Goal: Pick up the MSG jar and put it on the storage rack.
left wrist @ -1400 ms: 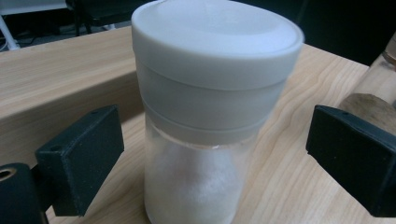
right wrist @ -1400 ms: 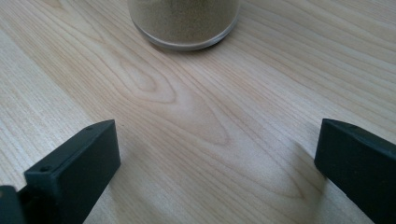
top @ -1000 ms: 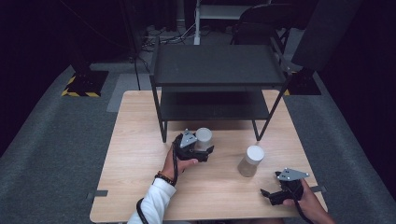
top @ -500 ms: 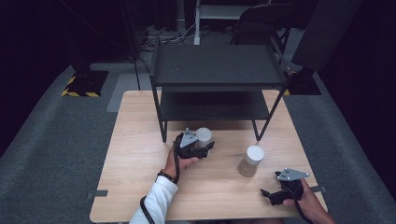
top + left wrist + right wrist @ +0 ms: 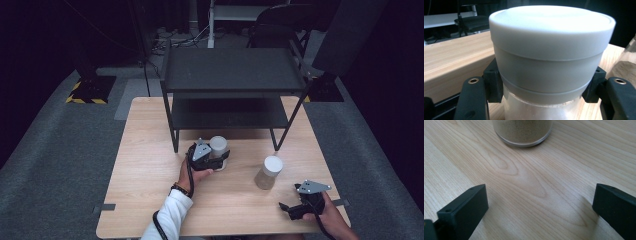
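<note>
I had the left gripper [image 5: 218,161] clamped on the white-lidded jar [image 5: 550,57] standing just in front of the black shelf [image 5: 230,75], while my right gripper [image 5: 292,209] rested near the table [image 5: 145,150] edge, jaws wide apart, facing the second jar [image 5: 268,172].

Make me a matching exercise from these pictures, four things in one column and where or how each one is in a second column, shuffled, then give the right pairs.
Things:
1. left gripper
2. right gripper
3. jar of tan powder
4. black shelf rack

States or places:
A. stands free on the table, between the two grippers
B. jaws wide apart over bare wood
C. at the far half of the table
D. jaws on both sides of the white-lidded jar, just under its lid

Pairs: 1-D, 2-B, 3-A, 4-C
</note>
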### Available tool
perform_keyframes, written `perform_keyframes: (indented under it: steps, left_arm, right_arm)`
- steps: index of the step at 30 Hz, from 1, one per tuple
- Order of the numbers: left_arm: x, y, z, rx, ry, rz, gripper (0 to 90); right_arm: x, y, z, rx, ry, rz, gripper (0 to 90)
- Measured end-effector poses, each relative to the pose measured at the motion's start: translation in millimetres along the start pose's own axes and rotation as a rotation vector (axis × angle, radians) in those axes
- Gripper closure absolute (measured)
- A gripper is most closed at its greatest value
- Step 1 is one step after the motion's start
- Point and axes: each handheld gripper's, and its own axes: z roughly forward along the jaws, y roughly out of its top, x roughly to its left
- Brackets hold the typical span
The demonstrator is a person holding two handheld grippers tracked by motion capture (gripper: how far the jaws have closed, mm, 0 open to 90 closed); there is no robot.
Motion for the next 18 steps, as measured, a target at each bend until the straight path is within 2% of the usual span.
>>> perform_keyframes:
  steps: [10, 18]
  left_arm:
    - [-1.3, 5.3, -2.0, 0.009, 0.004, -0.007, 35.0]
    - [-6.5, 23.6, -12.4, 0.002, 0.013, -0.015, 35.0]
  right_arm:
    - [0.0, 0.0, 0.0, 0.000, 0.000, 0.000, 0.0]
    - [0.0, 0.0, 0.0, 0.000, 0.000, 0.000, 0.0]
